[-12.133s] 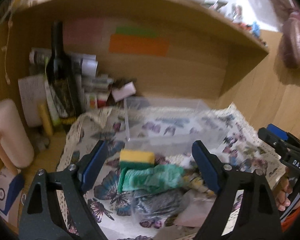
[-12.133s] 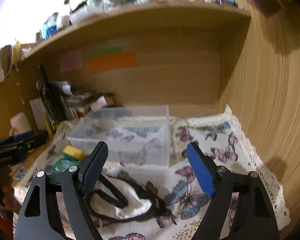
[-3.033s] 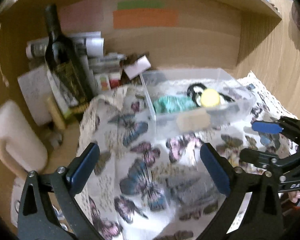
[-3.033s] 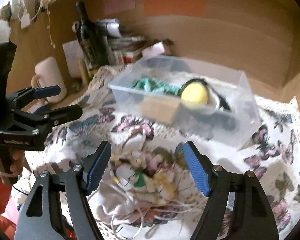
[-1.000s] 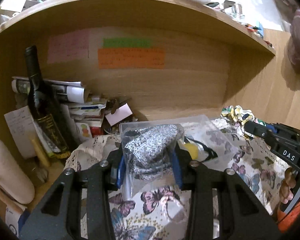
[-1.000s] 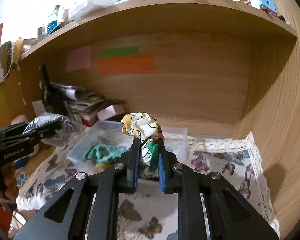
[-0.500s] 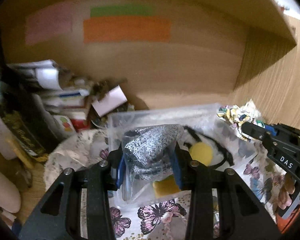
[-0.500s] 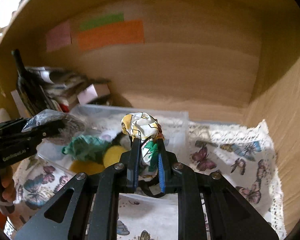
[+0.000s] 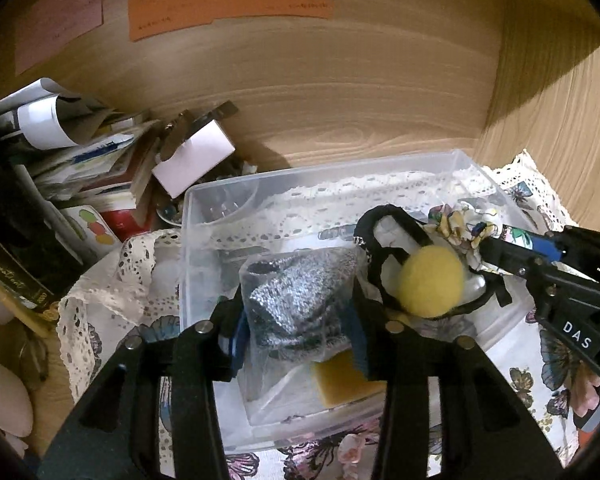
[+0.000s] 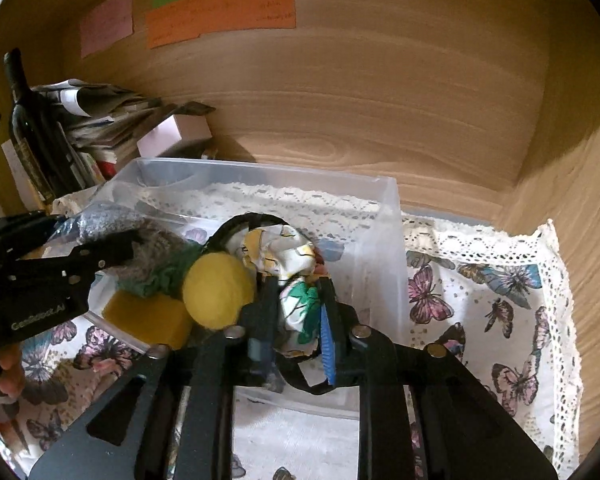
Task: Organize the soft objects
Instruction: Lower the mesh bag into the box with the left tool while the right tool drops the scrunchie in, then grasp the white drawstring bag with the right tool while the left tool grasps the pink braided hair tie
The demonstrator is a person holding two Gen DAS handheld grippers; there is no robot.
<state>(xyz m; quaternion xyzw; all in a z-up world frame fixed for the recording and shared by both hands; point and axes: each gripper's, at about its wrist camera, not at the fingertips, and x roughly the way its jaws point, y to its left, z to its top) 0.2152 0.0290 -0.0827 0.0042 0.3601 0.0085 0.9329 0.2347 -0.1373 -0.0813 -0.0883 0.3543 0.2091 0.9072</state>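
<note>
A clear plastic bin [image 9: 204, 208] [image 10: 384, 240] stands on the butterfly cloth. My left gripper [image 9: 296, 332] is shut on a bagged grey knit piece [image 9: 300, 304] and holds it over the bin's left part; it shows at the left of the right wrist view [image 10: 112, 228]. My right gripper [image 10: 296, 320] is shut on a flowered cloth bundle [image 10: 288, 256] over the bin's right part; the bundle also shows in the left wrist view [image 9: 464, 224]. In the bin lie a yellow ball [image 9: 430, 280] [image 10: 216, 288], a yellow sponge [image 9: 344, 380] [image 10: 148, 320], a green cloth [image 10: 160, 276] and a white item with black straps [image 9: 392, 232].
A dark wine bottle [image 10: 28, 128], stacked papers and a small white box [image 9: 192, 160] crowd the shelf left of the bin. The wooden back wall [image 9: 340, 80] carries coloured notes. The butterfly cloth [image 10: 480, 300] stretches to the right wall.
Both grippers have moved forward and down, carrying their loads over the bin's inside. Both stay shut on their items.
</note>
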